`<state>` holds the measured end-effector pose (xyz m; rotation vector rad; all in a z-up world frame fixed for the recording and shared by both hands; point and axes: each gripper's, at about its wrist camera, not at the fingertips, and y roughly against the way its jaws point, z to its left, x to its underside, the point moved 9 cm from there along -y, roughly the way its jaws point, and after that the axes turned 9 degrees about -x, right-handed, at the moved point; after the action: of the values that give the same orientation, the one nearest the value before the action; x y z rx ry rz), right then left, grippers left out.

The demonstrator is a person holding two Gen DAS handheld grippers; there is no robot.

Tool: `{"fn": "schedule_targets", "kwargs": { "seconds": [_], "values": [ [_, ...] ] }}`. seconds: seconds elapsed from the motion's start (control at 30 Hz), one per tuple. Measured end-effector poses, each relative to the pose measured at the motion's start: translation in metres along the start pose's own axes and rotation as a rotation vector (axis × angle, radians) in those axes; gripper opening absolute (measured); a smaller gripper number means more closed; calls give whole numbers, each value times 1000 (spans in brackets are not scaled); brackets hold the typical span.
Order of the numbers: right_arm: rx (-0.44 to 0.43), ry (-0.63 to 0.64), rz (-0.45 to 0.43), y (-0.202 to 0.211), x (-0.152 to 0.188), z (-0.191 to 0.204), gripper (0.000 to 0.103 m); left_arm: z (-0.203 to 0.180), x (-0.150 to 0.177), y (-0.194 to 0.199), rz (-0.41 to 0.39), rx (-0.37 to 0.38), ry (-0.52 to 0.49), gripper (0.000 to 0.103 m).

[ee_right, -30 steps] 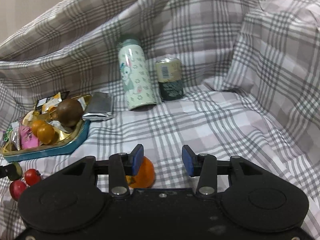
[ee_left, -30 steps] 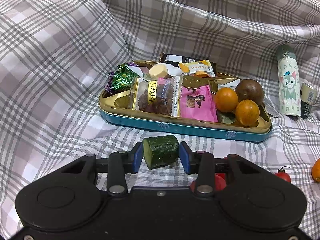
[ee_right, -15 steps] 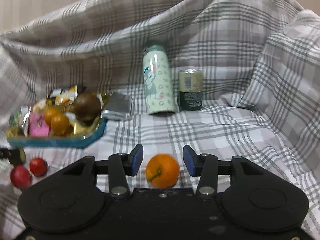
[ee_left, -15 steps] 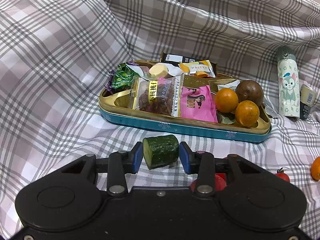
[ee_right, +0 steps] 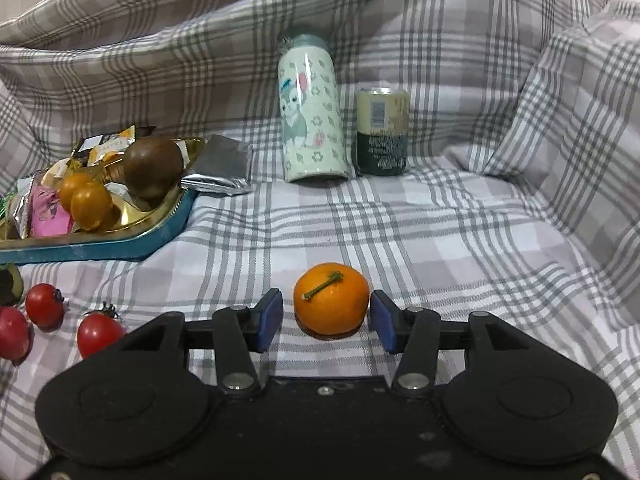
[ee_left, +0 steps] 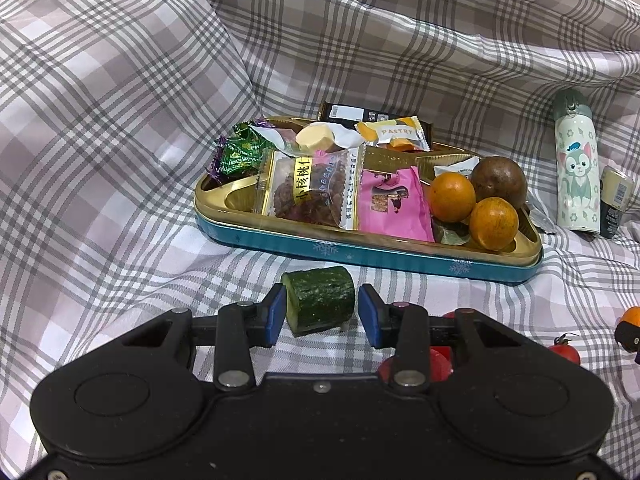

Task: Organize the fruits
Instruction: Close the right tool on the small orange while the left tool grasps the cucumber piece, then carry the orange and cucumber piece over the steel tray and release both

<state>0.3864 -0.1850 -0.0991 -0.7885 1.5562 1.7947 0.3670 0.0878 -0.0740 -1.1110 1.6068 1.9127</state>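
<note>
With jaws apart, the left gripper (ee_left: 322, 312) brackets one cucumber piece (ee_left: 319, 299) and the right gripper (ee_right: 326, 320) brackets one tangerine (ee_right: 331, 300) on the cloth (ee_right: 440, 240), near three red tomatoes (ee_right: 100, 334) and a tin (ee_left: 360, 250) holding two oranges (ee_left: 452, 197).

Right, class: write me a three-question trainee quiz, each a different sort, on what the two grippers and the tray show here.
1. True or false: the right gripper has closed on the mandarin.
2. What lies between the left gripper's fingers?
A cucumber piece
B cherry tomato
C can
3. How many orange fruits sit in the tray?

Key: 1 false; 2 A; 3 two.
</note>
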Motion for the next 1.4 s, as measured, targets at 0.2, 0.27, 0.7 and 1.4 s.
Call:
{"fn": "schedule_targets", "kwargs": {
  "seconds": [0.2, 0.27, 0.7, 1.4],
  "values": [
    [2, -31, 5, -5, -1, -4, 52, 1, 0, -5, 10, -7, 5, 50],
    [3, -31, 6, -5, -1, -3, 52, 1, 0, -7, 17, -8, 10, 50],
    [0, -49, 0, -8, -3, -4, 53, 2, -1, -18, 36, -30, 25, 52],
    [-57, -23, -33, 10, -2, 11, 42, 12, -4, -11, 35, 34, 126, 43]
  ]
}}
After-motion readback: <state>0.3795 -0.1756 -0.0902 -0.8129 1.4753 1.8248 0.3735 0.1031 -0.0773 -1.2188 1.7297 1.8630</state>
